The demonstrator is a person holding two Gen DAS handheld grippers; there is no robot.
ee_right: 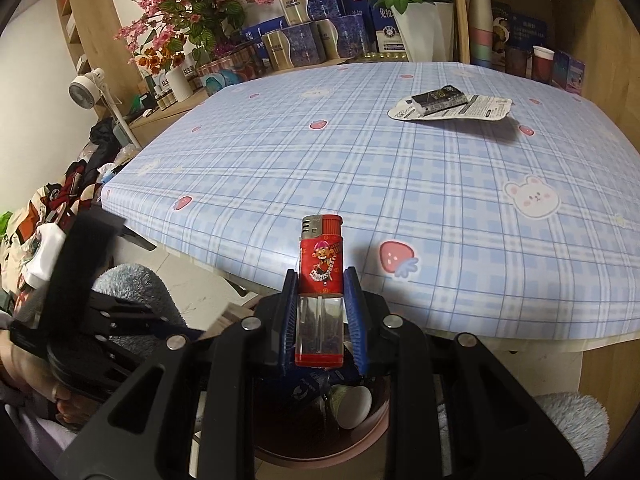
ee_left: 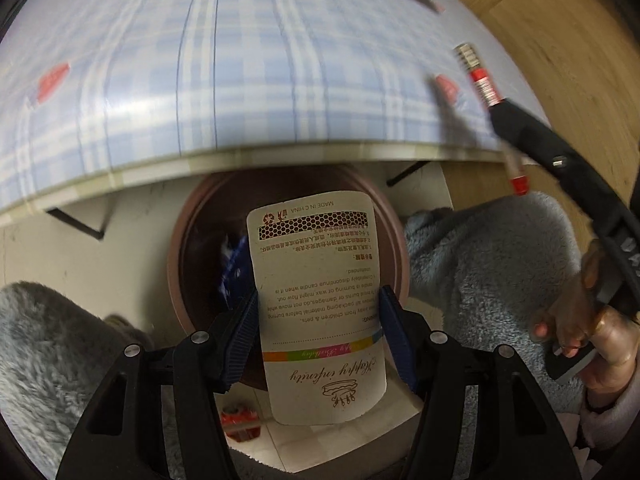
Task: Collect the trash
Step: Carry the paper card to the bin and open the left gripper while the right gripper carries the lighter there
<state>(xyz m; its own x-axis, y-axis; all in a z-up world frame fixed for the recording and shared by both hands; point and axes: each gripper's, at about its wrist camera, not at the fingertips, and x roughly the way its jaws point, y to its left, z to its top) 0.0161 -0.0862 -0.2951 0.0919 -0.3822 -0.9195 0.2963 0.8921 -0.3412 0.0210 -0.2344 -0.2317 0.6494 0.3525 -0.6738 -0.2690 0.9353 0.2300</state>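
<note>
My left gripper (ee_left: 318,312) is shut on a white printed card (ee_left: 320,304) and holds it over the round brown trash bin (ee_left: 188,232) under the table edge. My right gripper (ee_right: 320,312) is shut on a red lighter (ee_right: 321,280) with a clear lower half, held above the same bin (ee_right: 320,456), which holds a paper cup (ee_right: 354,406) and a blue wrapper. The right gripper with the lighter (ee_left: 484,88) also shows in the left wrist view at the right. A black pack on a torn white wrapper (ee_right: 452,106) lies on the far side of the table.
The table has a blue plaid cloth (ee_right: 360,168) with strawberry and bear prints. Boxes, flower pots and stacked cups (ee_right: 480,28) stand behind it. A small fan (ee_right: 86,90) and piled clothes are at the left. My grey fleece sleeves (ee_left: 492,280) flank the bin.
</note>
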